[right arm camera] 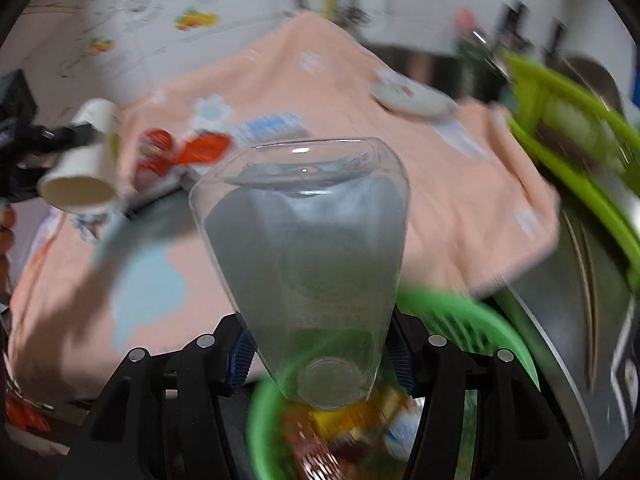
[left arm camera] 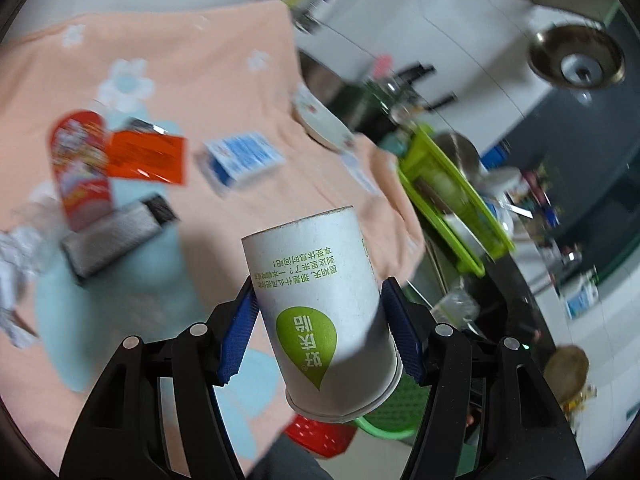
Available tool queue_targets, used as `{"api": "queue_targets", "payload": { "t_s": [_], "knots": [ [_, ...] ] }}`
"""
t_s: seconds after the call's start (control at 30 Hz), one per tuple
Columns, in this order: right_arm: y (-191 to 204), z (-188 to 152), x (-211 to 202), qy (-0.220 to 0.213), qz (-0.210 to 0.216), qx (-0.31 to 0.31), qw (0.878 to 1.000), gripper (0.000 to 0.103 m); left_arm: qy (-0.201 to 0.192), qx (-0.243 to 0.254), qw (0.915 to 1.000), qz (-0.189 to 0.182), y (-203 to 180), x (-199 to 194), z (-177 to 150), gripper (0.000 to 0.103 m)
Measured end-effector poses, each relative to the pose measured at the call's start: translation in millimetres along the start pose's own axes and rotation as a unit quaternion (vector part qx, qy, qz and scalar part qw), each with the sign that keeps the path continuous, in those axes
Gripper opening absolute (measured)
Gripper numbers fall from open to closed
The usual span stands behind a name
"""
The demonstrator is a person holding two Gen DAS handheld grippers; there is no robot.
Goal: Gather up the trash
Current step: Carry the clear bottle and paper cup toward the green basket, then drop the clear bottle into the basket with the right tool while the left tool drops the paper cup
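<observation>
My left gripper (left arm camera: 320, 286) is shut on a white paper cup (left arm camera: 320, 312) with a green leaf logo, its blue pads (left arm camera: 240, 320) pressing both sides. The cup is held above the front edge of the peach tablecloth (left arm camera: 192, 72). In the right wrist view that same paper cup (right arm camera: 84, 168) shows at the left. My right gripper (right arm camera: 316, 320) is shut on a clear plastic bottle (right arm camera: 304, 240), held over a green basket (right arm camera: 460, 320) with wrappers inside. A red snack can (left arm camera: 80, 168), an orange wrapper (left arm camera: 148, 156), a blue-white box (left arm camera: 244, 158) and crumpled paper (left arm camera: 16, 272) lie on the cloth.
A grey block (left arm camera: 108, 244) lies by the red can. A white plate (left arm camera: 320, 120) sits at the cloth's far edge. A lime dish rack (left arm camera: 452, 208) stands on the steel counter to the right. A red basket (left arm camera: 320, 436) sits beside the green basket (left arm camera: 384, 432) below the table.
</observation>
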State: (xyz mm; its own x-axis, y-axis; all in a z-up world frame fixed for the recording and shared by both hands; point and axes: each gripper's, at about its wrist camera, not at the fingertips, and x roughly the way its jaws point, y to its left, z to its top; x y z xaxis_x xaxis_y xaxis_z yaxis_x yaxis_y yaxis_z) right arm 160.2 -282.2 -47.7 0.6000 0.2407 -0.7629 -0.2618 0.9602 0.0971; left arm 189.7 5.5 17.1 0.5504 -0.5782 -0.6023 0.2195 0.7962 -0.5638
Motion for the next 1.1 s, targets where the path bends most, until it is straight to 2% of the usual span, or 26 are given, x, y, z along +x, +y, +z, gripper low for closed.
{"api": "queue_targets", "payload": {
  "t_s": [0.23,0.4,0.53,0.77,1.1],
  "knots": [
    [-55,-59,20,0.070,-0.043,0.057,0.995,0.055,0.044,0.027,0.9984,-0.024,-36,38,-27,0.061],
    [-69,-88,41,0.119,-0.046,0.069,0.989,0.055,0.074,0.045,0.9958,-0.031,-52,58,-45,0.061],
    [-73,-97,51,0.139,-0.049,0.071,0.987,0.055,0.092,0.064,0.9934,-0.025,-64,73,-59,0.061],
    [-80,-104,45,0.132,-0.057,0.077,0.987,0.056,0.123,0.082,0.9885,-0.032,-80,94,-78,0.061],
    [-92,-102,3,0.076,-0.066,0.094,0.991,0.060,0.162,0.106,0.9807,-0.025,-99,131,-98,0.061]
  ]
}}
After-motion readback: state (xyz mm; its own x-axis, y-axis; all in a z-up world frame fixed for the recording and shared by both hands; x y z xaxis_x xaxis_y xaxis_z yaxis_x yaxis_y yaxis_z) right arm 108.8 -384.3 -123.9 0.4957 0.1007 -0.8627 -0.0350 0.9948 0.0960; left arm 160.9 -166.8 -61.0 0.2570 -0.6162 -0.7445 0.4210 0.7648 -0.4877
